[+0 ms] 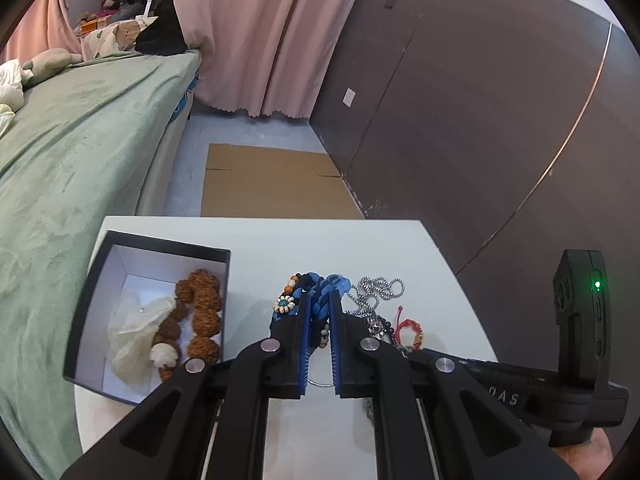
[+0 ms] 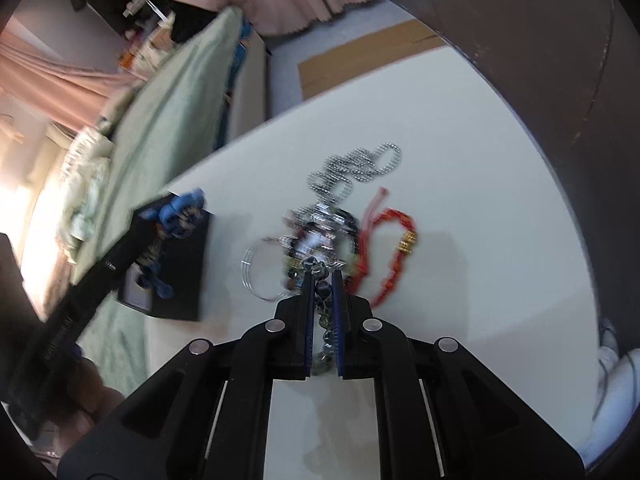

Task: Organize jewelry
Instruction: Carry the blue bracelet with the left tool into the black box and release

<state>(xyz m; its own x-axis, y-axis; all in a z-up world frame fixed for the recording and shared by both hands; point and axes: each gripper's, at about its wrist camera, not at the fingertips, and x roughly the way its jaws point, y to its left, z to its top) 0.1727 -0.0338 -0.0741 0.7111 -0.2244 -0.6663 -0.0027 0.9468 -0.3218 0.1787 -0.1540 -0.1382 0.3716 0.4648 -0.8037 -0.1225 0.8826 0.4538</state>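
White table (image 1: 256, 248): blue braided bracelet (image 1: 320, 286) between left jaws

left gripper (image 1: 319, 312) clamps a blue braided bracelet (image 1: 320, 286) just right of the black box (image 1: 120, 304) holding brown beads (image 1: 200, 312).

Blue braided bracelet (image 1: 320, 290), red cord bracelet (image 2: 394, 240)

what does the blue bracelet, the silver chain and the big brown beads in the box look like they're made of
Blue bracelet: braided cord, probably nylon or cotton, matte woven strands.
Silver chain: metal ball chain, shiny, likely steel.
Big brown beads: rough, knobbly, matte; probably dried seeds or carved wood, hard to say which.
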